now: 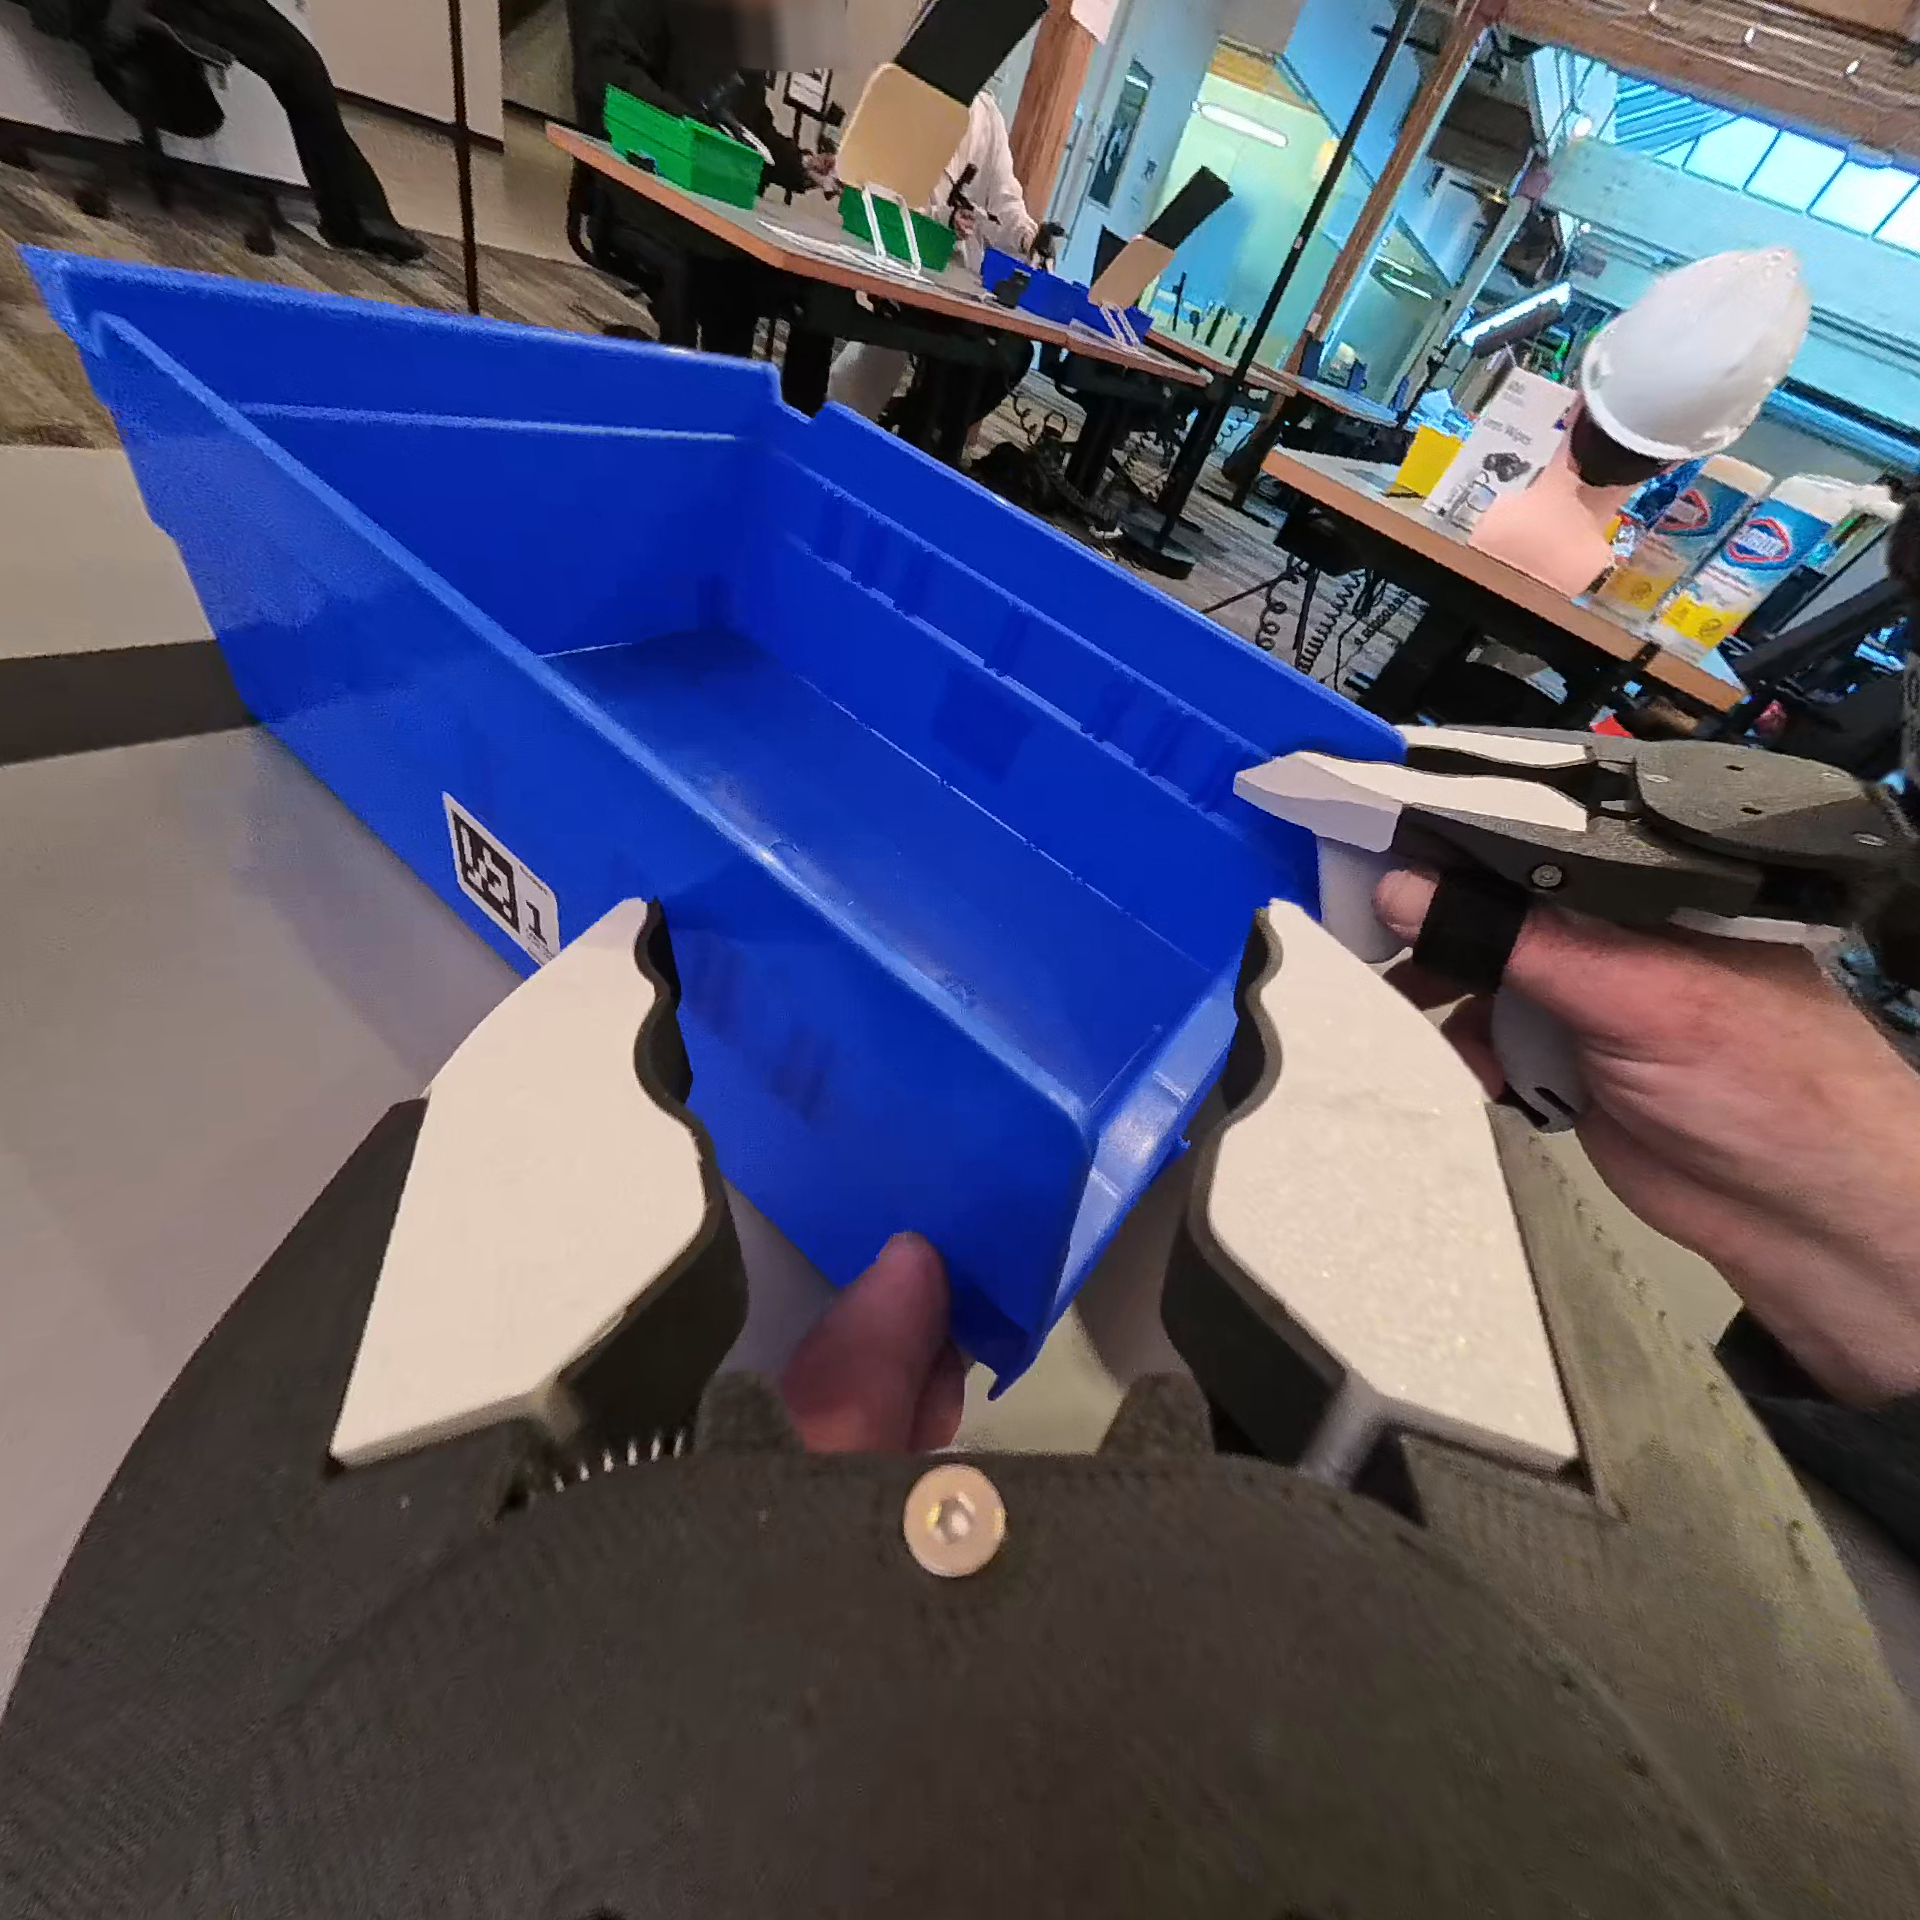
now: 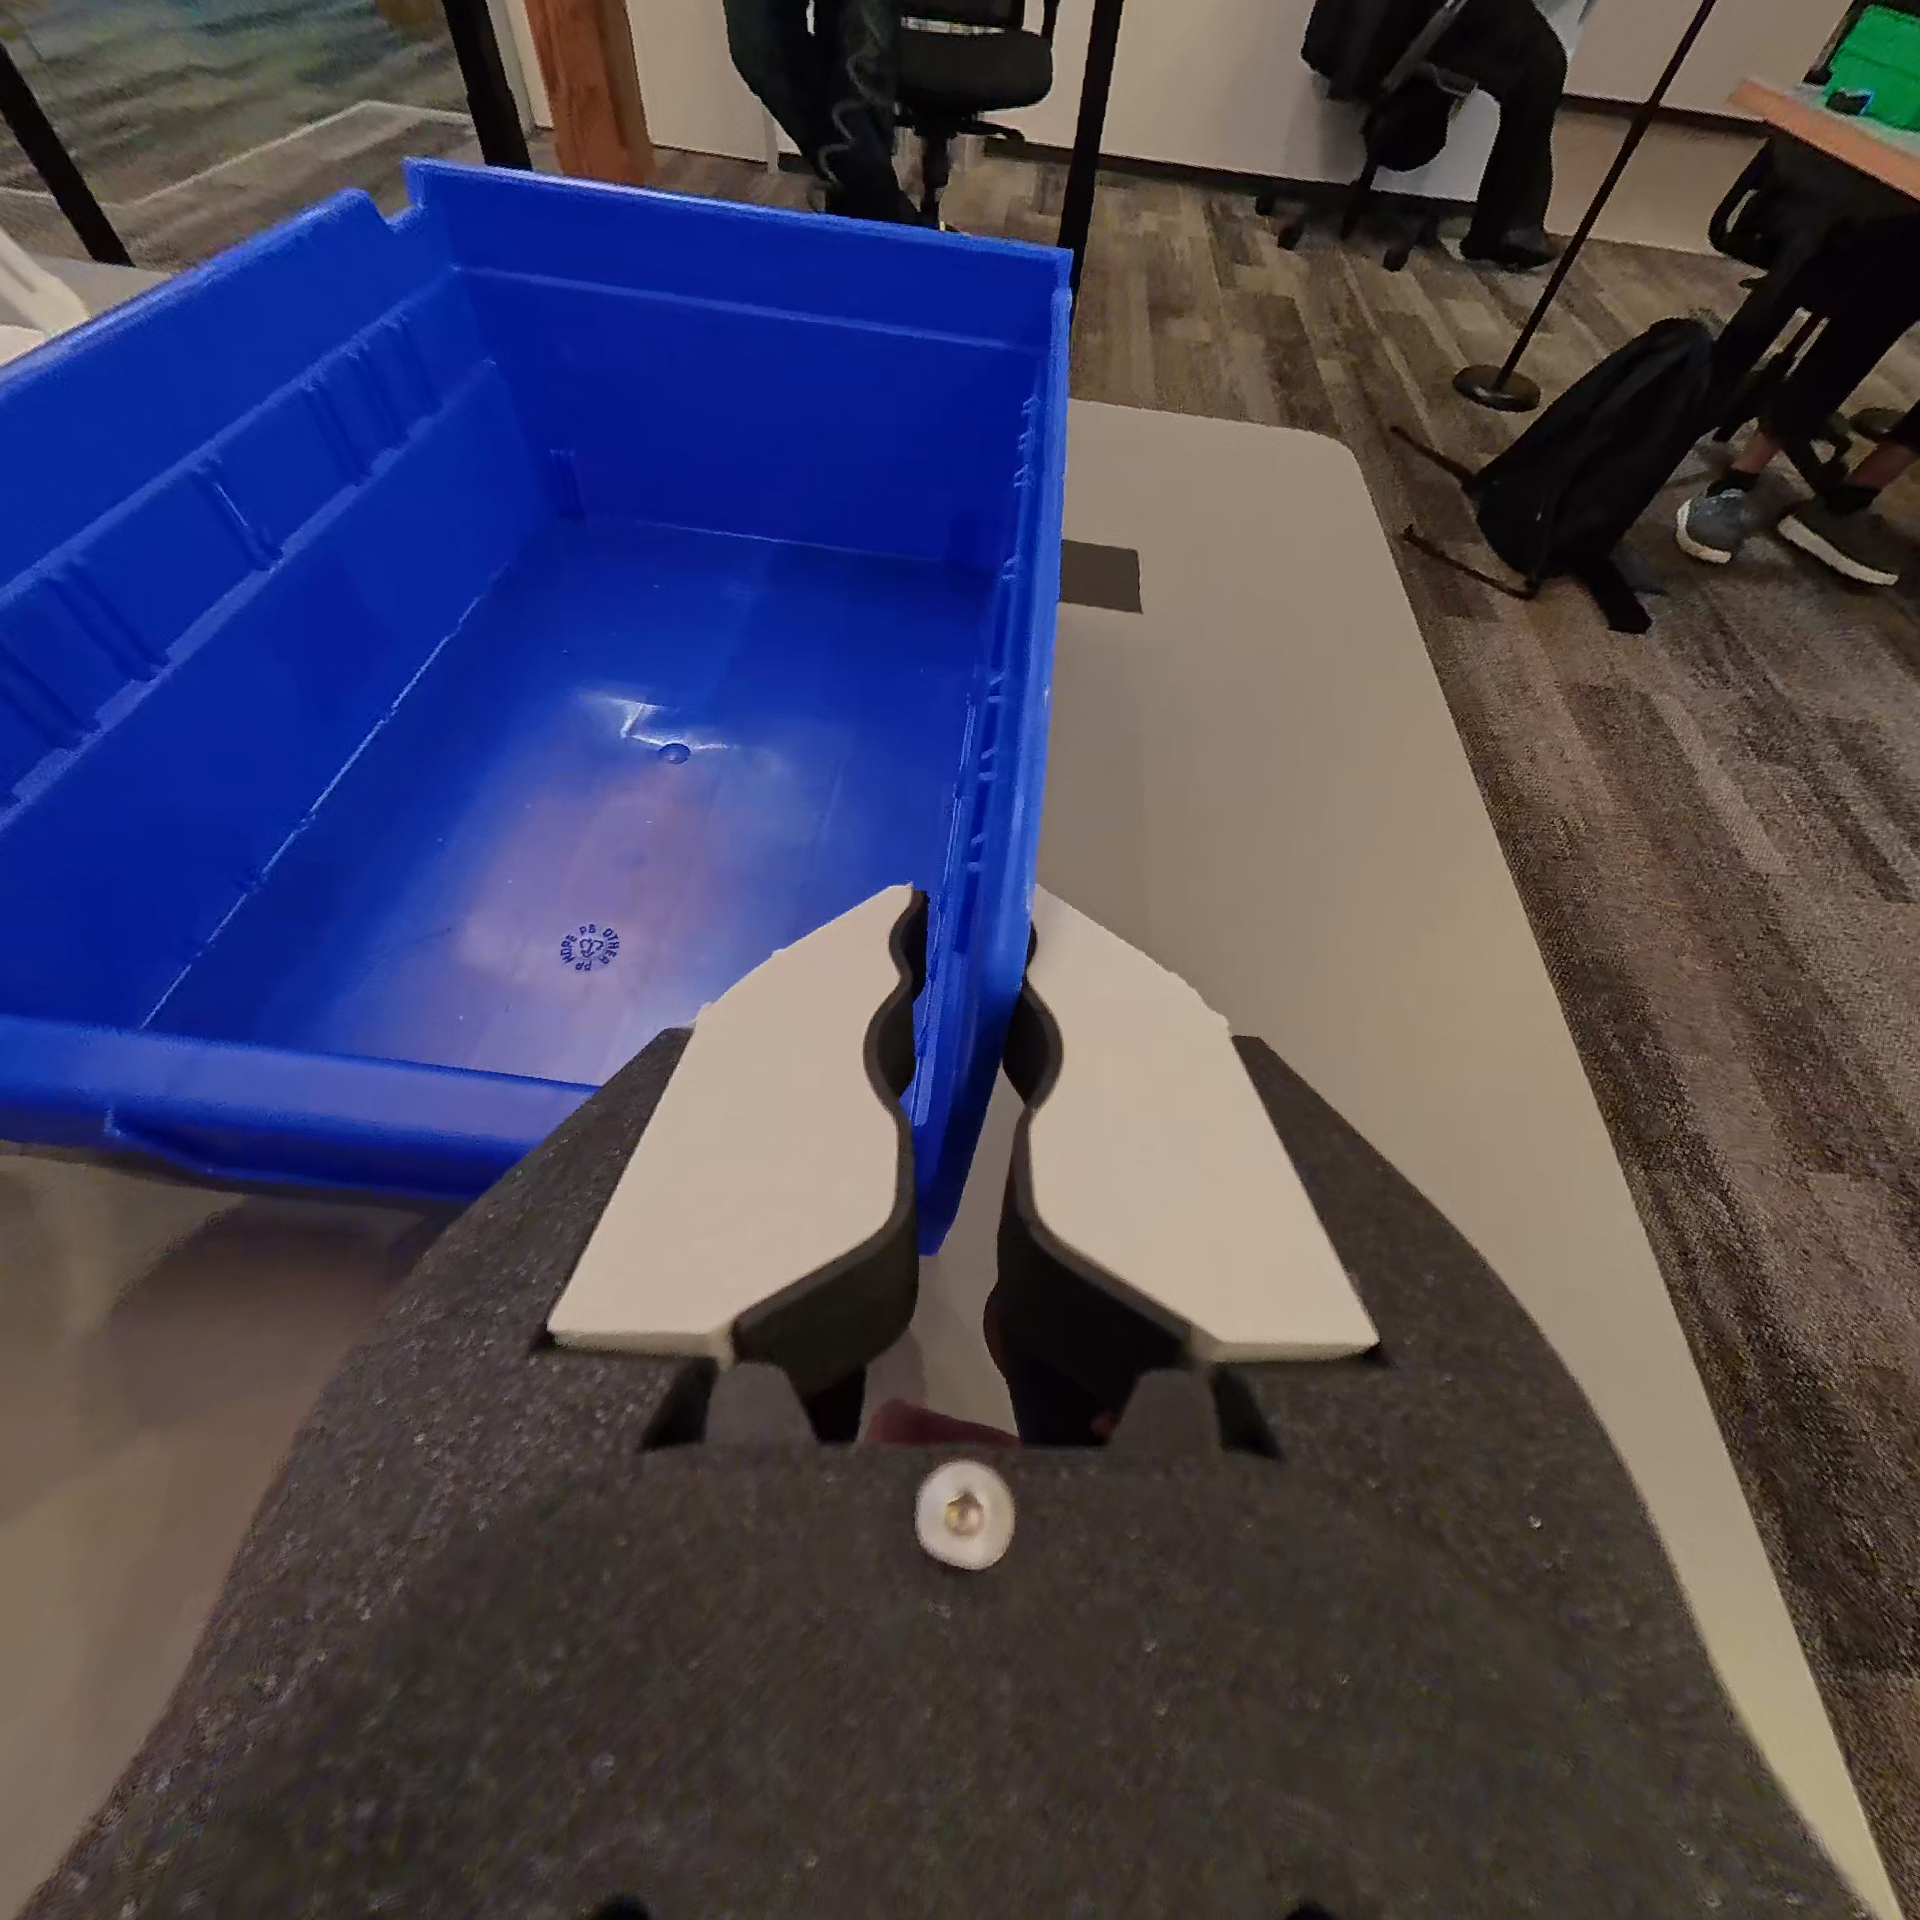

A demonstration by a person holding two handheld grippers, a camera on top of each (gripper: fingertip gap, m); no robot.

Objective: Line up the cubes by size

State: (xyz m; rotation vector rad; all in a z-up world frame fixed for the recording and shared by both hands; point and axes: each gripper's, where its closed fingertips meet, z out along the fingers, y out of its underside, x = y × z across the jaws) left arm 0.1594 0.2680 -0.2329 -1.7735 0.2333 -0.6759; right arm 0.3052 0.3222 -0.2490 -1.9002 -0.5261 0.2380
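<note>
- Blue bin point(image 2: 520, 644) — tilted, its near end raised off the grey counter point(image 2: 1247, 727); interior bare in both views, down to the moulded floor.
- Cubes named in the task: none visible in either view, so their place cannot be told.
- Right tool point(image 2: 971, 935) — closed on the bin's long side wall near the corner, one pad inside, one outside, both pressing the rim.
- Left tool point(image 1: 956, 935) — spread wide open; the bin's near end lies between its fingers point(image 1: 561, 1091), which stand clear of the plastic and grip nothing.
- A fingertip point(image 1: 883, 1340) touches the bin's lower edge.
- Free room: open counter to the right of the bin, running to the rounded counter edge; carpeted floor point(image 2: 1662, 935) beyond.
- Label point(image 1: 499, 878) on the bin's outer side wall.
</note>
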